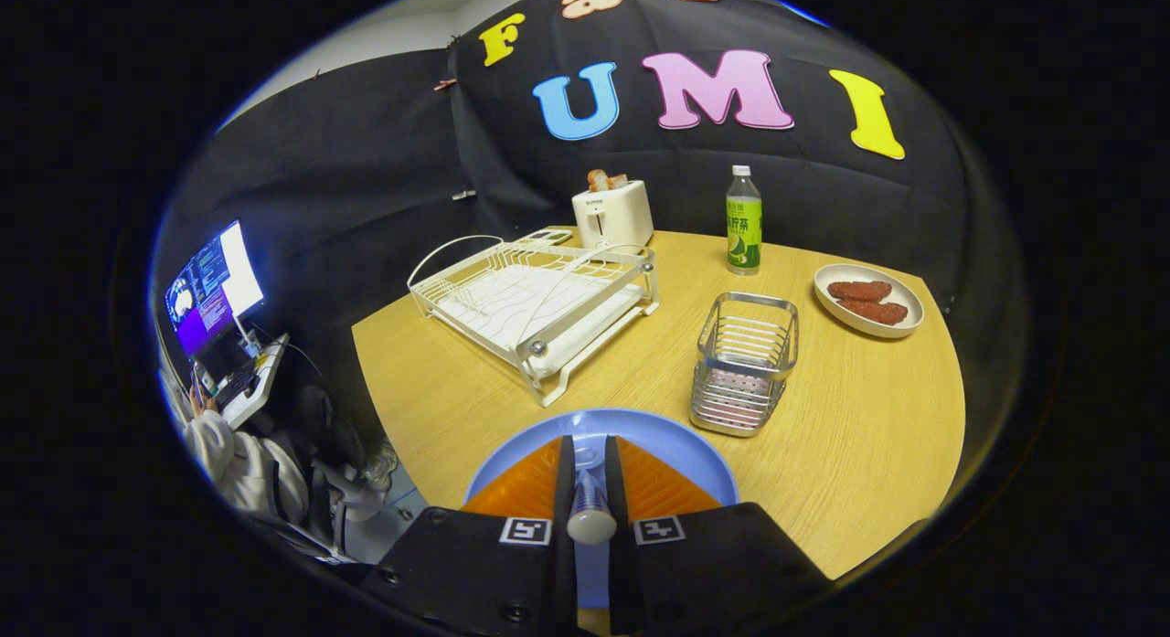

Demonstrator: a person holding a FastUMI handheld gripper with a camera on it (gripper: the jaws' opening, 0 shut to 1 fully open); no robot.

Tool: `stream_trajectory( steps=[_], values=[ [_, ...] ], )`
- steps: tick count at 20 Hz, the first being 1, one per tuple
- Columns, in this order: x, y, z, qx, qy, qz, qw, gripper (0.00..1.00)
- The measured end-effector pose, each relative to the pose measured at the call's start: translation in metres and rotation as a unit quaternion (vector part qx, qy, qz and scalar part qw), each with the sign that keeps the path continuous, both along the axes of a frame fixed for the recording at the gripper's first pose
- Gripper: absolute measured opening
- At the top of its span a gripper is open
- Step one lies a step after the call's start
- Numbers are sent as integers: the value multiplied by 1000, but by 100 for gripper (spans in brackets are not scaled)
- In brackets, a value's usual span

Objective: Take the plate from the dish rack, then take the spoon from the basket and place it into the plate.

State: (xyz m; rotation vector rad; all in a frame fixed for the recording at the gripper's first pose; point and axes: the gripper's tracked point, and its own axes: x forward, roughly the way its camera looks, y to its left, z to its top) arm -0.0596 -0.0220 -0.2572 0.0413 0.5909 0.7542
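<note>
**Spoon's over the plate, nearly done by the looks of it**

So right up close, the hand-held gripper point(590, 477) has its two orange ribbed fingers point(526, 486) pinched in tight on the spoon point(590, 509). You can see the rounded white end of the handle poking back toward the camera, with a bluish-grey shaft running forward between the pads. Looks like smooth plastic or ceramic, hard to say which.

Directly under and just ahead of the fingers sits the plate point(681, 445), a round, flat, light blue one with a smooth glossy look, lying on the wood-grain worktop point(868, 436). So I'd say the plate part is done, the spoon is out of the basket, and all that's left is lowering and letting go.

A bit further on, to the right of the fingers, is the basket point(742, 363), a shiny metal wire thing, squarish with rounded corners, and it looks empty. To the left of that is the dish rack point(535, 303), white wire over a white ridged drip tray, nothing in it.

Beyond those there's a cream toaster point(611, 215) with bread in it, a green-labelled bottle point(743, 222), and a shallow white dish point(868, 299) holding two reddish-brown pieces of food.
</note>
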Motion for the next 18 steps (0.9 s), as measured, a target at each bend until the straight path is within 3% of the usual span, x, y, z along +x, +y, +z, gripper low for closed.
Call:
stream_trajectory(
  steps=[5,7,8,12,18],
  values=[
    [6,-6,0,4,10,-17,1000,19],
    [12,-7,0,6,18,-22,1000,25],
    [12,-6,-1,8,27,-21,999,35],
    [32,-12,30,18,2,-43,999,99],
    [67,-28,130,17,-116,-88,989,98]
  ],
)
